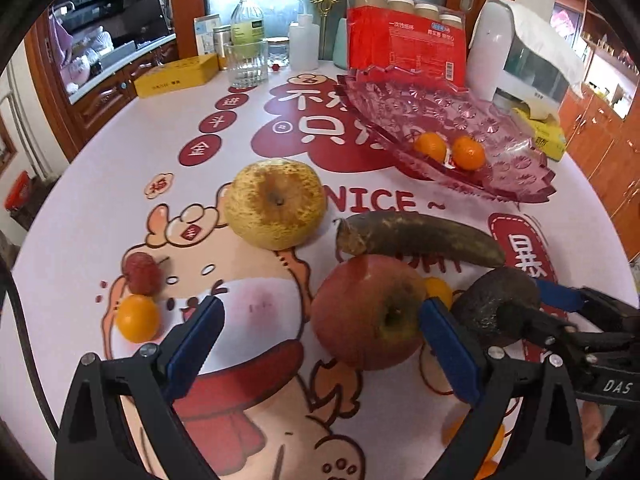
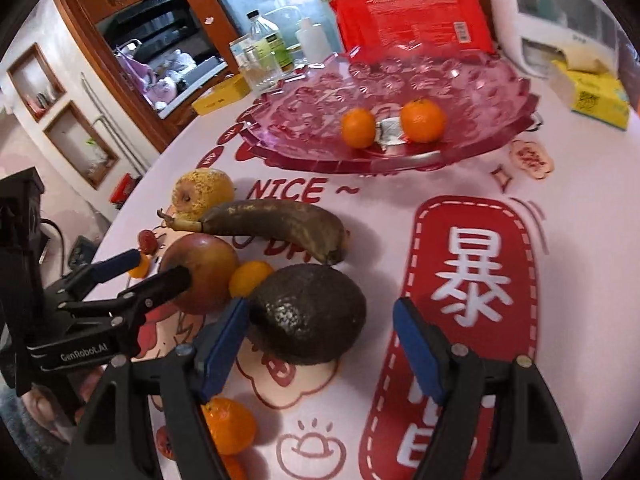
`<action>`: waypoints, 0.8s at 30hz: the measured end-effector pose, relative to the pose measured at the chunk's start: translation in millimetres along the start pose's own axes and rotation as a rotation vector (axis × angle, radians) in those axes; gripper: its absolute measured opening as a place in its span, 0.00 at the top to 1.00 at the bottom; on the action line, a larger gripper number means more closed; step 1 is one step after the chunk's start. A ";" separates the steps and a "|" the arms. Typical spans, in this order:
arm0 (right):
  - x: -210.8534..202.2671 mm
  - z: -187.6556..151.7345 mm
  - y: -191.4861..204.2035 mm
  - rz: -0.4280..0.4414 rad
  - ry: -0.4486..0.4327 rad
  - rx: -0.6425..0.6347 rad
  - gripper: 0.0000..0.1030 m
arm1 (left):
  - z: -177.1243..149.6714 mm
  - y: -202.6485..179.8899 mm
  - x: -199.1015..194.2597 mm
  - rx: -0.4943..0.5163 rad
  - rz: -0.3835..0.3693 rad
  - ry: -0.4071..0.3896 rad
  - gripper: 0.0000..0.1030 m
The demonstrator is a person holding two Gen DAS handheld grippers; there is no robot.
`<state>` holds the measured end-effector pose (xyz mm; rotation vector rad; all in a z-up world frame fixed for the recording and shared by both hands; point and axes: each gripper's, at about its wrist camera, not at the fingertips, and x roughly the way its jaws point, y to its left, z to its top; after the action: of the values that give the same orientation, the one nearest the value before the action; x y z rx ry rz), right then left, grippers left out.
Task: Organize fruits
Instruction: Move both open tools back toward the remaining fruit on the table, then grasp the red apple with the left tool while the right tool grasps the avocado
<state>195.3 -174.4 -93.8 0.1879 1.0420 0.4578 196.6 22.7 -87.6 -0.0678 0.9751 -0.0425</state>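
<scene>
A pink glass fruit plate (image 1: 516, 160) (image 2: 304, 112) holds two small oranges (image 1: 430, 146) (image 2: 423, 120). On the table lie a yellow pear (image 1: 276, 204) (image 2: 202, 192), a blackened banana (image 1: 420, 238) (image 2: 276, 222), a red apple (image 1: 366, 312) (image 2: 200, 268), a dark avocado (image 1: 496, 304) (image 2: 310, 314), a small red fruit (image 1: 140, 274) and several small oranges (image 1: 138, 318) (image 2: 228, 426). My left gripper (image 1: 322, 318) is open, its jaws either side of the apple's near left part. My right gripper (image 2: 320, 322) is open around the avocado.
Behind the plate stand a red pack of bottles (image 1: 404, 46), a white appliance (image 1: 520, 52), a yellow box (image 1: 176, 76), a glass (image 1: 246, 62) and bottles (image 1: 248, 16). A yellow tissue box (image 2: 596, 96) lies at the right.
</scene>
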 end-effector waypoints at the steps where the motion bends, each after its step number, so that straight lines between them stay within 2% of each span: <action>1: 2.5 0.5 -0.5 0.016 0.004 0.002 0.27 | 0.4 -0.6 0.6 -0.001 -0.005 0.001 0.04; 7: 21.7 -0.4 4.5 0.083 0.055 -0.004 0.28 | 1.4 -7.0 5.2 0.016 -0.018 0.010 0.06; 11: 22.0 -2.8 5.9 0.086 0.049 -0.016 0.30 | 1.3 -5.6 5.5 0.009 -0.030 0.018 0.06; 17: 8.6 -10.5 17.1 0.043 0.043 -0.086 0.35 | -0.9 -4.8 3.6 0.017 -0.025 0.025 0.06; 24: -7.7 -36.9 43.3 -0.049 0.023 -0.302 0.37 | -7.6 -8.5 4.4 0.042 -0.039 0.043 0.06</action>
<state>148.2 -141.7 -90.4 -0.1115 0.9851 0.5675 192.7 13.7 -94.8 -0.0468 1.0149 -0.1006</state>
